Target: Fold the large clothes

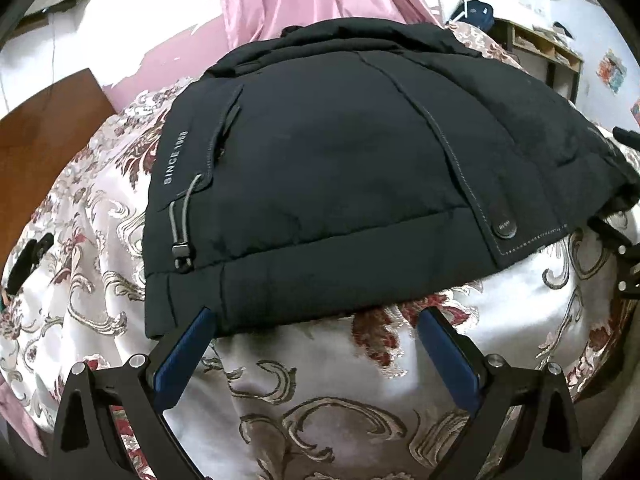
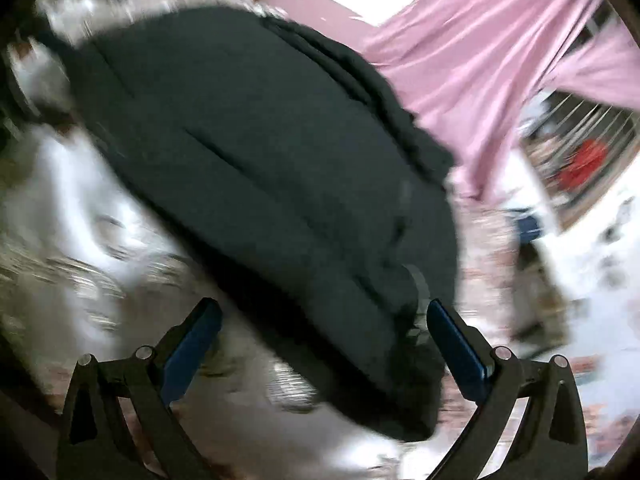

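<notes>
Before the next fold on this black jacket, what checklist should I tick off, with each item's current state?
1. Left gripper open and empty: ok.
2. Right gripper open: ok; the jacket's edge lies between its fingers, contact cannot tell.
3. Black jacket lying compact on the floral bedspread: ok.
4. Hem nearest the left gripper flat and reachable: ok.
5. Toggle cord tucked in: not ok, it lies loose on top.
6. Right wrist view sharp enough to judge: not ok, blurred.
</notes>
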Action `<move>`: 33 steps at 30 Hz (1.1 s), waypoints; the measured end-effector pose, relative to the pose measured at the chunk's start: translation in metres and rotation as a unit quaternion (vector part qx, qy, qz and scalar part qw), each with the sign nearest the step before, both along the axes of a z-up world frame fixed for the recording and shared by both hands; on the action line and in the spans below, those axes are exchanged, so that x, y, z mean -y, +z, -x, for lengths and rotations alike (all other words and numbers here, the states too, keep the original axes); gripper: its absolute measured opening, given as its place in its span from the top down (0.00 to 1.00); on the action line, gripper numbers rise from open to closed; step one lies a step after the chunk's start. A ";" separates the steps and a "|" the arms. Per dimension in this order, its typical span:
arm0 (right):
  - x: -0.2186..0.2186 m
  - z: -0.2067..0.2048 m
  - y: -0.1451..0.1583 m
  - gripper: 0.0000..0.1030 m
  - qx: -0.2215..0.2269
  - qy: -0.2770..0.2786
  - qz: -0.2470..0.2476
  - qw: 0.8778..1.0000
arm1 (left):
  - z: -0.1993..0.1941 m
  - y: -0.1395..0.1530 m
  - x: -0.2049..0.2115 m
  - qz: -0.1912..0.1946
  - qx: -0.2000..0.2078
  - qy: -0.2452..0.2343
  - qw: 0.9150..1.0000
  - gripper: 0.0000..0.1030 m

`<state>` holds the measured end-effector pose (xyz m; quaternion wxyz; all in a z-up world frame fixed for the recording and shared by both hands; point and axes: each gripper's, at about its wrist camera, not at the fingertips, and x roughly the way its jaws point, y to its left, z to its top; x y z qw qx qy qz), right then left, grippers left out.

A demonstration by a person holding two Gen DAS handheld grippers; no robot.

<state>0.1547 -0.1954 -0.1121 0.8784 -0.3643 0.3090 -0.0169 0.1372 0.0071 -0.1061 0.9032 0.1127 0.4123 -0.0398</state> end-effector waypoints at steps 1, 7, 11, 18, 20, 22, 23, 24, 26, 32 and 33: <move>-0.002 -0.001 0.001 0.02 0.007 -0.001 -0.006 1.000 | 0.000 0.001 -0.001 0.003 0.001 0.001 1.000 0.00; -0.007 -0.011 0.017 0.02 0.069 0.006 -0.031 0.997 | 0.006 0.006 0.001 0.003 0.023 -0.010 1.000 0.00; 0.012 -0.030 0.035 0.02 0.043 0.009 -0.115 0.992 | 0.006 -0.001 0.013 -0.032 0.019 -0.020 0.999 0.00; 0.048 -0.056 0.061 0.02 -0.008 0.016 -0.209 0.978 | -0.001 -0.008 0.025 -0.110 0.065 -0.011 0.992 0.00; 0.049 -0.059 0.064 0.02 -0.011 0.022 -0.206 0.978 | -0.003 -0.010 0.027 -0.129 0.077 -0.010 0.989 0.00; 0.049 -0.058 0.065 0.02 -0.009 0.026 -0.199 0.980 | -0.006 -0.013 0.027 -0.157 0.097 -0.002 0.983 0.00; 0.044 -0.058 0.070 0.02 -0.007 0.028 -0.197 0.980 | -0.008 -0.014 0.027 -0.174 0.108 0.005 0.979 0.00; 0.043 -0.059 0.072 0.02 -0.006 0.028 -0.196 0.980 | -0.009 -0.015 0.027 -0.188 0.116 0.012 0.975 0.00; 0.034 -0.055 0.085 0.02 -0.002 0.027 -0.198 0.980 | -0.012 -0.016 0.027 -0.210 0.132 0.022 0.968 0.00; 0.021 -0.043 0.076 0.02 0.019 0.018 -0.156 0.987 | -0.014 -0.007 0.020 -0.231 0.169 0.049 0.957 0.00; 0.018 -0.041 0.067 0.02 0.019 0.017 -0.140 0.990 | -0.016 -0.008 0.018 -0.232 0.166 0.050 0.957 0.00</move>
